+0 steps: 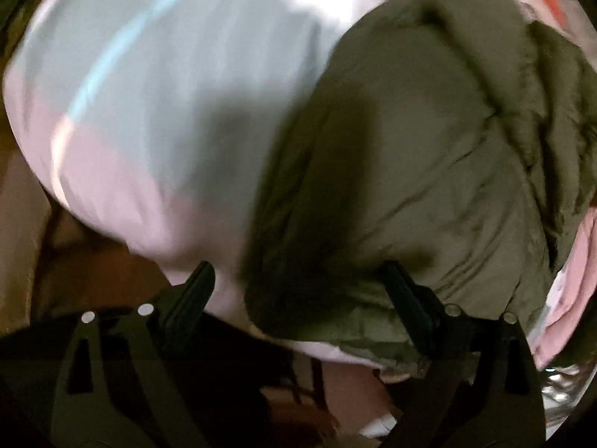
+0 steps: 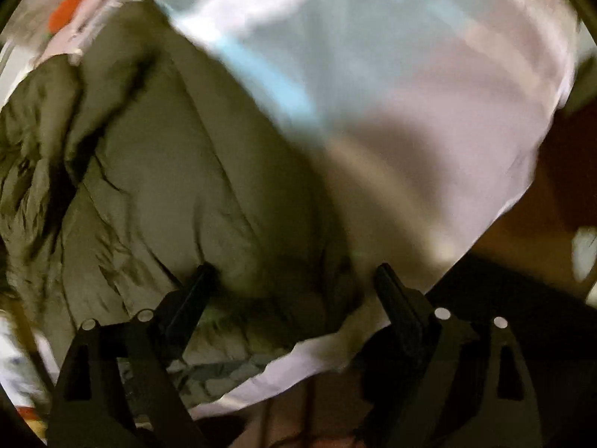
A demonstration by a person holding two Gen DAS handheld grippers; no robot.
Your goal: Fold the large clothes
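Looking down both grippers, you see an olive jacket (image 1: 429, 156) lying on a pale sheet (image 1: 156, 104), its near hem at the sheet's front edge; the left gripper (image 1: 298, 272) stands with jaws apart, nothing clamped, its right finger over the jacket's near corner and its left finger over bare sheet; the right gripper (image 2: 294, 276) is likewise wide and empty, its left finger over the jacket (image 2: 179, 171) and its right finger over the sheet (image 2: 429, 119); both views are blurred, so contact cannot be judged. The jacket's side edge appears to run away from you between the two grippers' fingers; the hem lies just ahead of both pairs of jaws, neither hand plainly nearer. A likely next move is closing on that hem.
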